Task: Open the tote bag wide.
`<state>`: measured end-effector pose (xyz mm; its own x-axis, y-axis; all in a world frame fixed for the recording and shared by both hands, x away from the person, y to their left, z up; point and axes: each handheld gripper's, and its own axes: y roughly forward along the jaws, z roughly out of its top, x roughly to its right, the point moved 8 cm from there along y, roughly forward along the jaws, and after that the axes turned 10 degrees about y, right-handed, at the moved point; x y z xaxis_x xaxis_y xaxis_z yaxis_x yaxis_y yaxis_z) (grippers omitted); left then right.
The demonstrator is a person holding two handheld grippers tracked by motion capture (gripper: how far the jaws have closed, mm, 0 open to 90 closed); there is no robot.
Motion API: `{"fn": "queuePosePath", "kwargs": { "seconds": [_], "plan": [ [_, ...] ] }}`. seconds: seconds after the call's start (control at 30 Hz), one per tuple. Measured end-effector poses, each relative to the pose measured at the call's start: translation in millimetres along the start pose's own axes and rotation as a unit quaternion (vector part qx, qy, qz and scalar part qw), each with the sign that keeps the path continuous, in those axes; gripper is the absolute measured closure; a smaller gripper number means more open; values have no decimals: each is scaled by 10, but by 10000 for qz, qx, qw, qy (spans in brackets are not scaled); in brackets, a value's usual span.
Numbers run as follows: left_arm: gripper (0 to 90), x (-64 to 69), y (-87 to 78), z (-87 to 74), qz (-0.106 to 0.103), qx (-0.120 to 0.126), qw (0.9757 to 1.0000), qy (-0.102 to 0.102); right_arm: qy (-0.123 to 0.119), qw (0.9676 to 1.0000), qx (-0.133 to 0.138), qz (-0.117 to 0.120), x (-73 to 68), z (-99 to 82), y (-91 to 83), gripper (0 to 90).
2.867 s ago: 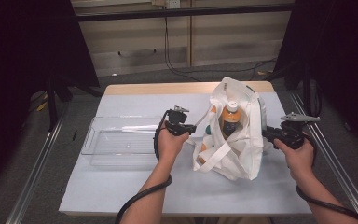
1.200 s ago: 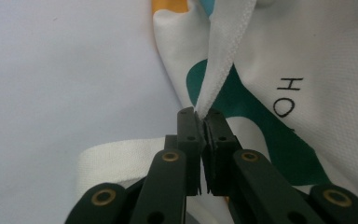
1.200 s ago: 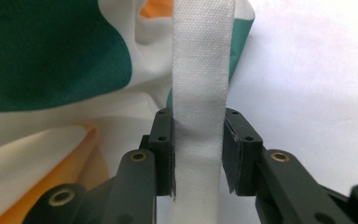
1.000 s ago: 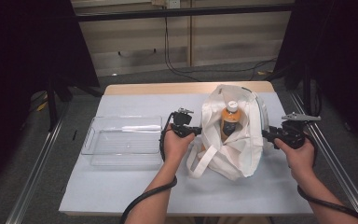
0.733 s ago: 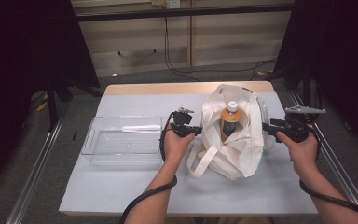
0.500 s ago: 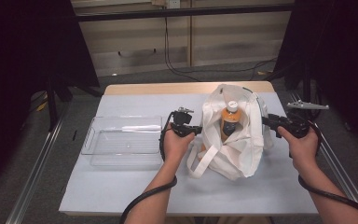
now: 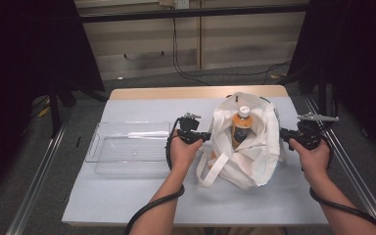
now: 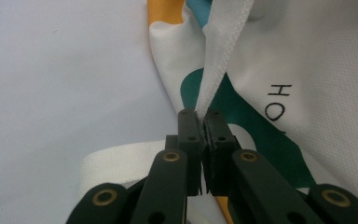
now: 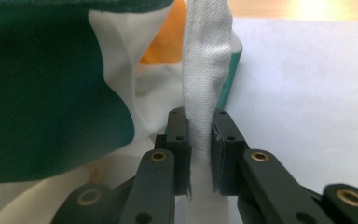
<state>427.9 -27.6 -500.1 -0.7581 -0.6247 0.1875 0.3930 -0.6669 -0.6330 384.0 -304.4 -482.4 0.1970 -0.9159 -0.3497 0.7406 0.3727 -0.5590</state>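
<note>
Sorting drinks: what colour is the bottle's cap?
White, on the orange plastic bottle in the high view.

One tote bag (image 7: 247,147), one bottle (image 7: 241,126), one clear tray (image 7: 127,149), apparently empty.

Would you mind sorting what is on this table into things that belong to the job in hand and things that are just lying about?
In the job:
- white tote bag, its edges pinched on either side
- left gripper, shut on the bag's edge
- right gripper, jaws just closed on a bag strap
- orange bottle, standing inside the bag

Lying about:
- clear plastic tray, left of the bag
</note>
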Motion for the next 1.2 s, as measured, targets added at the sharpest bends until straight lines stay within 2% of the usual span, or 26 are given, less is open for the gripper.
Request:
{"fn": "queuePosePath", "kwargs": {
  "seconds": [0.1,0.5,0.53,0.67,0.83,0.9,0.97,1.0,1.03,1.07,1.13,1.2],
  "plan": [
    [873,-10,-2,-16,4,-40,10000,49,30,10000,-61,-13,31,-56,28,802],
    [871,-28,21,-56,44,5,10000,-85,105,9989,-412,-184,167,-263,138,802],
    [870,-41,14,-67,36,-35,10000,-43,126,9988,-424,-197,175,-274,142,802],
    [848,-38,8,-50,-12,54,9999,-124,157,9992,-343,-139,182,-267,138,799],
    [790,14,-32,74,-144,164,9997,-74,79,9996,-264,-98,142,-203,110,796],
    [739,16,-59,162,-73,274,9996,-1,59,9996,-244,-97,124,-174,98,796],
    [685,26,-75,225,-102,360,9993,-34,34,9996,-246,-93,112,-158,92,796],
    [652,24,-85,257,-77,387,9992,26,37,9997,-242,-98,110,-153,91,796],
    [652,22,-97,289,-34,412,9991,68,37,9997,-242,-98,110,-153,91,796],
    [656,42,-104,328,-91,445,9990,31,41,9996,-247,-89,108,-155,92,795],
    [672,49,-124,377,-90,475,9987,163,36,9996,-267,-78,104,-164,95,795],
    [696,71,-137,429,-158,551,9982,149,28,9996,-259,-89,105,-165,97,794]
  ]
}}
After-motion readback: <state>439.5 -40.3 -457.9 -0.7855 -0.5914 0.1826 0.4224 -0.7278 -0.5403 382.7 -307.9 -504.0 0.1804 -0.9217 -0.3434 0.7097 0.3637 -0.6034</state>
